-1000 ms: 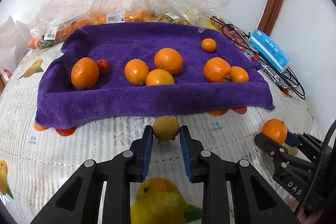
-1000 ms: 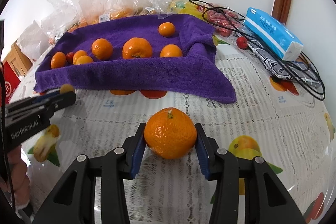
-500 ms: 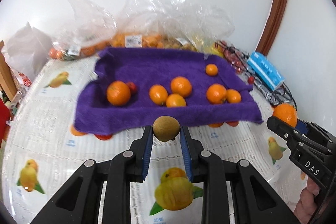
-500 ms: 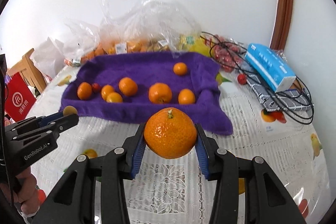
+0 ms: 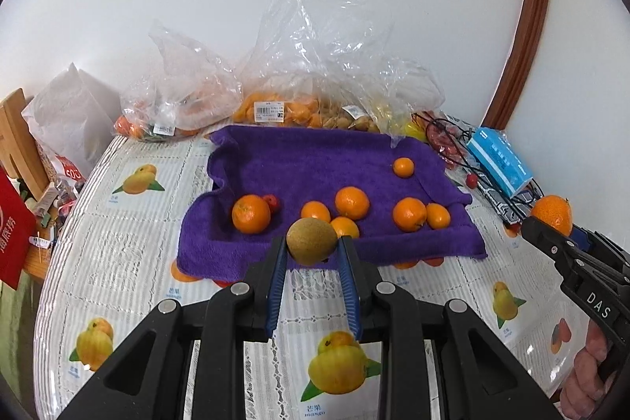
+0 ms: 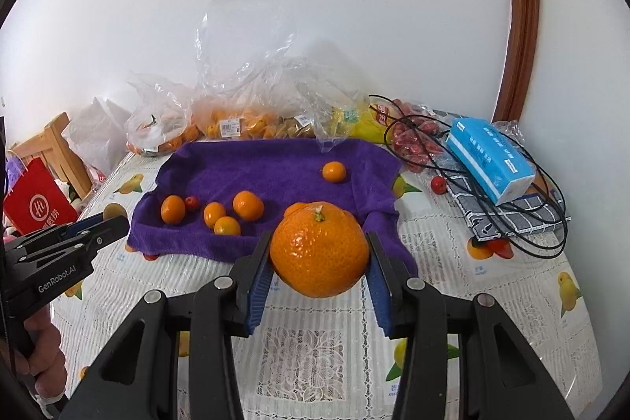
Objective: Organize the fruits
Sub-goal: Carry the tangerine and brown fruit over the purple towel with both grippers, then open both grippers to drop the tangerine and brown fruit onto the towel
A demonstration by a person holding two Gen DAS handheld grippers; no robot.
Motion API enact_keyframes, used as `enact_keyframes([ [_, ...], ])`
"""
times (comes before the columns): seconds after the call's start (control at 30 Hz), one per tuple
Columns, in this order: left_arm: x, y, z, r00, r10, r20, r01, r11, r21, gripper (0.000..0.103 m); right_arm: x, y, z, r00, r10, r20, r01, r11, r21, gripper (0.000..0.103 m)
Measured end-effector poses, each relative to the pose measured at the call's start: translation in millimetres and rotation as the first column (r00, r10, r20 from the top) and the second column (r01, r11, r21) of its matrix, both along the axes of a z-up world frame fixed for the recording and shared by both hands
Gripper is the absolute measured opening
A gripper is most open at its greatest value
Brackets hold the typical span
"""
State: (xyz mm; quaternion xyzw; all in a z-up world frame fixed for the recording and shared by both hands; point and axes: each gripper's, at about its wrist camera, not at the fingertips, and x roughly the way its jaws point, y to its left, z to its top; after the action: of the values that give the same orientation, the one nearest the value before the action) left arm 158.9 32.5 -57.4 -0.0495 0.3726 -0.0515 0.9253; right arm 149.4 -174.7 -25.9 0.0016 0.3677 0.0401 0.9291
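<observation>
Worktop (image 5: 118, 262) with fruit-print cover; purple towel (image 5: 315, 160), plastic fruit bags (image 5: 275, 109), blue tissue pack (image 5: 498, 160), black cable (image 6: 523, 215) lying on it.

A blue tissue pack (image 6: 492, 160) lies on a checked cloth (image 6: 508, 215) amid looping black cables (image 6: 551, 223) — right of them, a red paper bag (image 6: 35, 203) and wooden chair (image 6: 55, 148) stand beside the surface (image 6: 315, 341).

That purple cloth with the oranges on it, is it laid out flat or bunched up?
Mostly spread out, not quite flat. The purple terry towel lies open under the loose oranges, but its left edge is rumpled and its right corner folds up.
</observation>
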Motion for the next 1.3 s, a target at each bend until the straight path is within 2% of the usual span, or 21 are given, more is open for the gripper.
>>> enact_keyframes([
  [0.2,14,4,4,1.0,0.017,0.007,-0.017,1.0,0.005,0.026,14,0,8,1.0,0.004,0.01,-0.004,1.0,0.001,0.044],
  [0.37,30,9,-3,0.999,0.032,0.007,-0.032,0.999,0.0,0.026,35,-3,2,1.0,0.006,0.002,-0.006,1.0,-0.001,0.044],
  [0.5,49,16,-14,0.999,0.054,-0.009,-0.054,0.999,0.01,0.026,54,-10,-12,1.0,0.008,-0.012,-0.008,1.0,-0.009,0.044],
  [0.87,100,16,-51,0.995,0.061,-0.079,-0.063,0.998,-0.03,0.026,117,-23,-62,0.996,-0.004,-0.086,0.005,1.0,0.012,0.044],
  [1.07,114,6,-67,0.994,0.035,-0.103,-0.038,0.999,-0.029,0.026,143,-24,-84,0.993,0.0,-0.122,0.002,1.0,0.014,0.044],
  [1.3,123,4,-76,0.992,0.021,-0.124,-0.027,0.999,-0.044,0.026,153,-21,-105,0.988,0.003,-0.152,0.001,1.0,0.022,0.044],
])
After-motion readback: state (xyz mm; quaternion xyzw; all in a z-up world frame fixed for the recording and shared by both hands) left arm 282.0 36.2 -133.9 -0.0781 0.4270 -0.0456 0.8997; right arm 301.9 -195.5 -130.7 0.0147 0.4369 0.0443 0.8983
